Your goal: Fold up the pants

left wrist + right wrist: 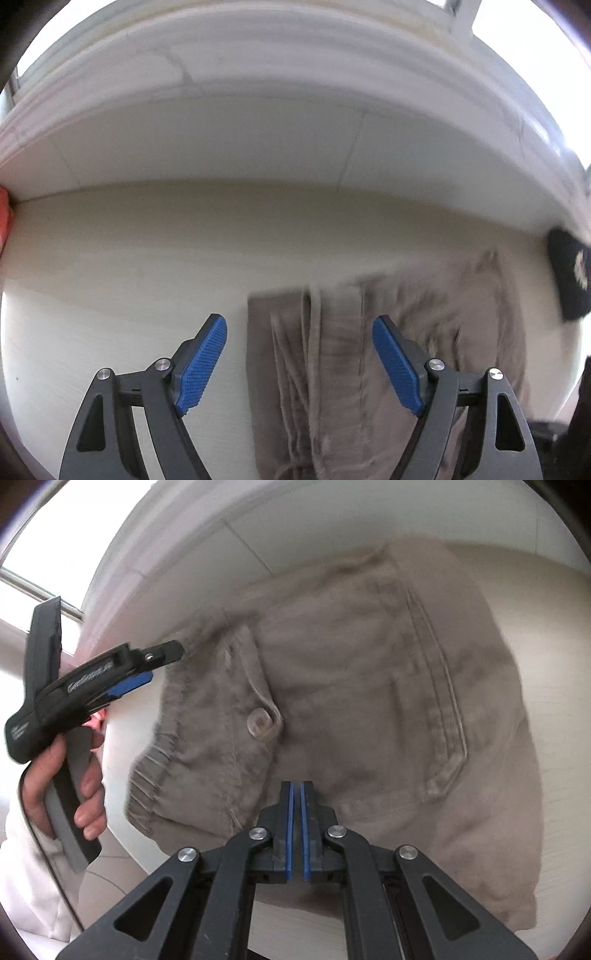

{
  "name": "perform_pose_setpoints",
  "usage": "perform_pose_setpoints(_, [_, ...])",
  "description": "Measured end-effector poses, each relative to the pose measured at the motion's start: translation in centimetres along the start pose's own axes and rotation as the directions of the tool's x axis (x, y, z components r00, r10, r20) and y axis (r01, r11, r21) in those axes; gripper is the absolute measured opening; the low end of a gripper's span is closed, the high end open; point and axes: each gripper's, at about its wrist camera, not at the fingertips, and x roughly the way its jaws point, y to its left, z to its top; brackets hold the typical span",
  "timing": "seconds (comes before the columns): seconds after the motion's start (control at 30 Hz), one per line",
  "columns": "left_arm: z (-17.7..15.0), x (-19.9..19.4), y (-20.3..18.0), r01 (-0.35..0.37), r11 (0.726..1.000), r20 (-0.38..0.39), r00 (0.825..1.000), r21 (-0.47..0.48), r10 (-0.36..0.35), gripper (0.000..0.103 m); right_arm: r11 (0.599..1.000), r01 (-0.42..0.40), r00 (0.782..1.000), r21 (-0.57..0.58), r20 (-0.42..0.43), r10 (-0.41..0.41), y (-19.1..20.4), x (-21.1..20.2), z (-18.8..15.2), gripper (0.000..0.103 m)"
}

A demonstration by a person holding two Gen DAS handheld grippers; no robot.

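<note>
The beige-brown pants (354, 369) lie on a pale table (129, 277). In the left wrist view my left gripper (299, 332) is open above the table, its blue pads either side of the folded leg ends. In the right wrist view the waist part of the pants (351, 701) shows, with elastic waistband, a button (260, 720) and a pocket seam. My right gripper (296, 794) is shut over the fabric; whether cloth sits between the pads cannot be told. The left gripper also shows in the right wrist view (162, 661), held by a hand at the waistband's edge.
A white tiled wall (258, 140) runs behind the table. An orange object (5, 218) sits at the left edge. A black object (569, 273) lies at the table's far right. The table's front edge (295, 919) is near my right gripper.
</note>
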Motion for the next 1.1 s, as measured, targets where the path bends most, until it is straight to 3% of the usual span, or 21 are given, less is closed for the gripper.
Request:
perform_pose_setpoints(0.1, [1.5,2.0,-0.3,-0.005,1.0,-0.035,0.999,0.025,0.006,0.082,0.997,0.013,0.998,-0.077,0.058,-0.009,2.3,-1.1,1.2,0.001])
perform_pose_setpoints(0.17, [1.7,3.4,-0.3,-0.018,0.999,-0.065,0.998,0.039,0.021,0.082,0.993,0.01,0.999,-0.12,0.039,-0.005,3.8,-0.4,1.6,0.001])
perform_pose_setpoints(0.27, [1.3,4.9,0.8,0.007,0.999,-0.085,0.996,-0.032,-0.01,0.083,0.987,0.012,1.0,-0.163,-0.019,-0.015,5.3,1.4,0.4,0.001])
perform_pose_setpoints(0.33, [0.8,5.4,0.9,-0.005,1.0,-0.082,0.997,-0.027,0.003,0.084,0.987,0.027,0.999,-0.16,-0.034,-0.033,6.7,3.0,-0.1,0.001])
perform_pose_setpoints(0.53, [0.7,7.2,1.9,0.018,0.997,-0.103,0.994,-0.073,-0.026,0.089,0.974,0.111,0.994,-0.2,0.027,-0.108,10.4,5.1,-1.1,0.001])
perform_pose_setpoints(0.63, [0.5,5.9,1.7,0.027,0.998,-0.075,0.997,-0.059,-0.032,0.08,0.958,0.177,0.983,-0.226,0.089,-0.161,11.8,5.4,-3.5,0.001])
perform_pose_setpoints(0.83, [-2.5,0.5,0.2,0.027,1.0,-0.006,1.0,-0.014,-0.027,0.078,0.968,0.188,0.975,-0.169,0.152,-0.163,10.9,3.2,-5.2,0.001])
perform_pose_setpoints(1.0, [-5.9,0.8,-0.9,-0.015,0.998,-0.038,0.999,0.06,0.017,0.078,0.972,0.191,0.971,-0.134,0.172,-0.167,11.0,2.1,-6.2,0.001])
perform_pose_setpoints(1.1, [-6.4,1.1,-0.6,0.001,1.0,-0.06,0.998,0.013,0.0,0.079,0.97,0.217,0.968,-0.111,0.156,-0.199,10.4,2.5,-6.5,0.001])
